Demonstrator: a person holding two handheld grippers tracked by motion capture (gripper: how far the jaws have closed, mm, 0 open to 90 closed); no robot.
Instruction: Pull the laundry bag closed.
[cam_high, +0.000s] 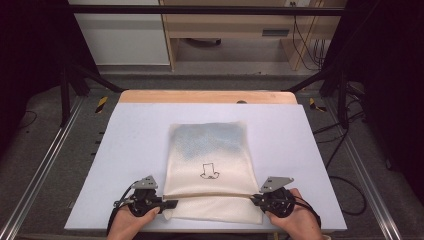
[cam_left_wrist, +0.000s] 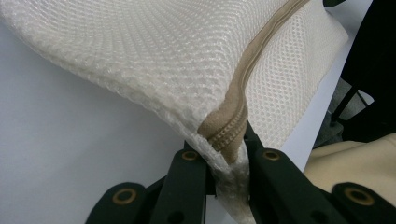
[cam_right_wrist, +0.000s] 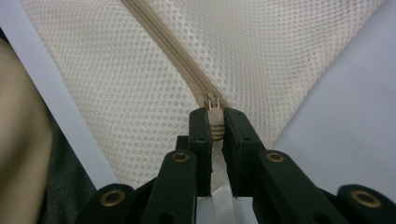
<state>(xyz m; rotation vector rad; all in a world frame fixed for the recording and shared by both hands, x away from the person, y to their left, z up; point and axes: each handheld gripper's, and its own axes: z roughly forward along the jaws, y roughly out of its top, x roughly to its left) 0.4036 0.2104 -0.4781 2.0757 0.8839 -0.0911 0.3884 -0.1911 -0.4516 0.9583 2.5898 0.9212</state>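
Left tongs (cam_left_wrist: 224, 161) clamp mesh bag (cam_high: 210, 165) zipper end; right tongs (cam_right_wrist: 214, 130) pinch zipper pull (cam_right_wrist: 214, 112); zipper (cam_high: 210, 194) runs left-right, lower frame.

Small black line drawing (cam_high: 209, 170) on the cream mesh zip bag (cam_high: 210, 150) was too small to identify. Bluish contents (cam_high: 207, 137) showed only dimly through the mesh. Both forearms were cropped by the bottom edge.
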